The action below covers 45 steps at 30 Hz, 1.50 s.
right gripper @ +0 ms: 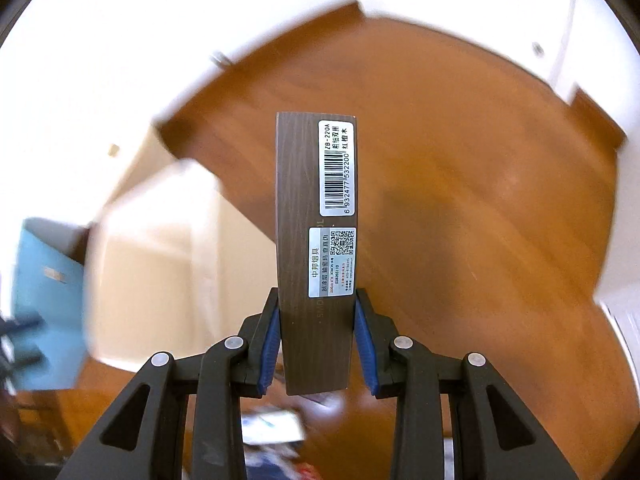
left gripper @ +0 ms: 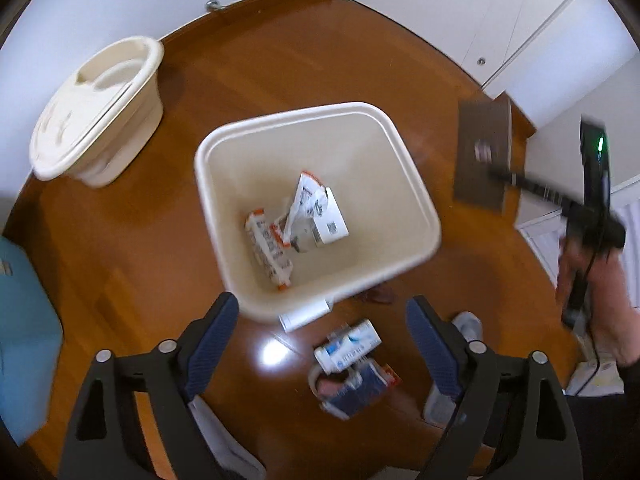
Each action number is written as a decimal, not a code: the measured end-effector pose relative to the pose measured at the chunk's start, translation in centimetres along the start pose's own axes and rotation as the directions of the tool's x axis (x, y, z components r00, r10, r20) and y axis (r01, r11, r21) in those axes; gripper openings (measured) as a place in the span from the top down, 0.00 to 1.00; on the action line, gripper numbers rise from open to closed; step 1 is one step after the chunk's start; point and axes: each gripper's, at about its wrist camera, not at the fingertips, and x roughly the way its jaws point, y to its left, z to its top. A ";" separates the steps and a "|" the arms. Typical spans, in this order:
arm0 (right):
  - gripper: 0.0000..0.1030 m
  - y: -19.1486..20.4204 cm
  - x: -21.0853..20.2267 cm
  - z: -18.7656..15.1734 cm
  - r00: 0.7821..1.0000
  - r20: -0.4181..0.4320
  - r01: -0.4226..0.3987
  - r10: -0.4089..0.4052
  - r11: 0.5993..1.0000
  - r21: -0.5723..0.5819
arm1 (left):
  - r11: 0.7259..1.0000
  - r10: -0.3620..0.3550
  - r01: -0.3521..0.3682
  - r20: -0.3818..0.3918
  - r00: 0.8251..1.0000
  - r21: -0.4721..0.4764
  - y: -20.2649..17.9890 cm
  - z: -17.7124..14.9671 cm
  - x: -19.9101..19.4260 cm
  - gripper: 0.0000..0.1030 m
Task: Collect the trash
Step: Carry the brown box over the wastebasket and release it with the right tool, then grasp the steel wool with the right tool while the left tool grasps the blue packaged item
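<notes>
Left wrist view: the left gripper [left gripper: 322, 344] hangs above the wooden floor [left gripper: 280, 80] with its two blue pads wide apart and nothing between them. Just past it stands a cream bin [left gripper: 416, 184]. At the bottom of the bin lie a crumpled orange and white wrapper [left gripper: 268, 248], a torn white packet [left gripper: 306, 196] and a small white box [left gripper: 330, 226], all close together. On the floor near the bin's closest corner lie a white and blue carton [left gripper: 346, 346] and a dark blue box [left gripper: 356, 392], touching each other. The bin's lid [left gripper: 96, 108] sits near the wall on the far left. At the right edge a hand [left gripper: 596, 280] holds the right gripper, which grips a brown box [left gripper: 482, 152].

Right wrist view: the right gripper [right gripper: 318, 340] has its blue pads pressed on both sides of the brown box [right gripper: 316, 208], which stands straight out from it. White stickers with a barcode are on the box. The cream bin [right gripper: 160, 264] is a blur to the left.
</notes>
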 end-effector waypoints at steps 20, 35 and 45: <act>0.65 20.1 18.5 -0.8 0.863 -0.455 0.026 -0.220 0.919 -0.395 | 0.956 -0.080 0.063 -0.048 0.996 -0.287 8.2 -3.7 0.0 0.13; 0.43 20.3 7.2 0.1 0.963 -0.261 -0.069 -0.067 0.876 -0.478 | 0.863 -0.166 0.074 -0.143 0.976 -0.499 12.4 -7.1 4.3 0.13; 0.26 -2.1 10.7 -7.1 0.932 -0.351 0.105 -0.087 0.994 0.035 | 0.904 0.022 -0.080 -0.143 0.990 -0.421 9.2 -10.6 7.0 0.12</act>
